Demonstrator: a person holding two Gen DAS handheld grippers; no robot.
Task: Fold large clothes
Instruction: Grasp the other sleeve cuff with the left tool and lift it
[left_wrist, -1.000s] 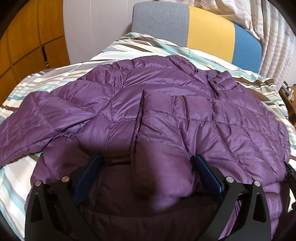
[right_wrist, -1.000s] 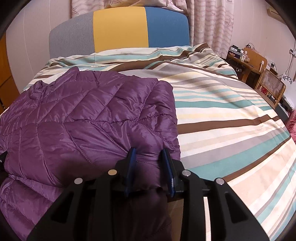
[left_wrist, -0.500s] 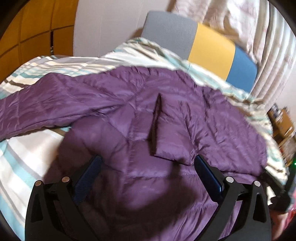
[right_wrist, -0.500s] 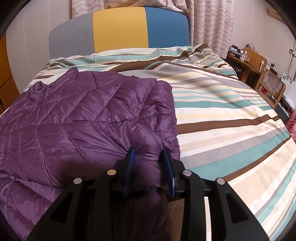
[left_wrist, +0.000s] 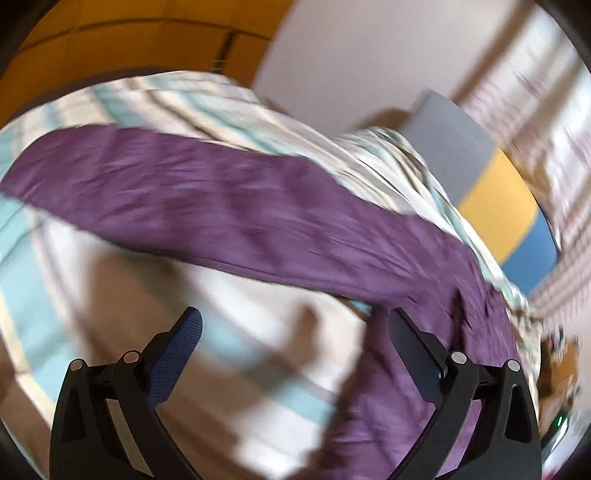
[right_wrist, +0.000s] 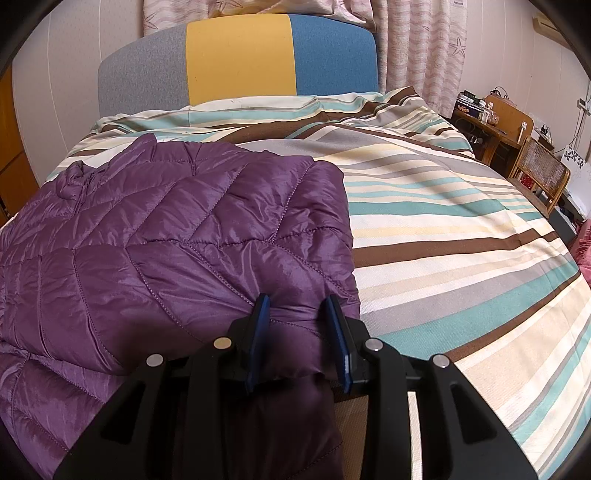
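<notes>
A purple quilted puffer jacket (right_wrist: 177, 236) lies on the striped bed, its right side folded in over the body. My right gripper (right_wrist: 299, 310) is shut on the jacket's folded edge near the hem. In the blurred left wrist view the jacket's left sleeve (left_wrist: 192, 206) stretches out across the bedspread. My left gripper (left_wrist: 295, 325) is open and empty above the bedspread, just short of that sleeve, with the jacket body (left_wrist: 443, 325) by its right finger.
The striped bedspread (right_wrist: 443, 229) spreads to the right of the jacket. A grey, yellow and blue headboard (right_wrist: 240, 62) stands at the far end. A wooden desk and chair (right_wrist: 532, 162) stand on the right, orange cupboards (left_wrist: 129, 44) on the left.
My left gripper has swung left off the jacket body and now faces the outstretched left sleeve; the view is motion-blurred. My right gripper has stayed shut on the folded edge.
</notes>
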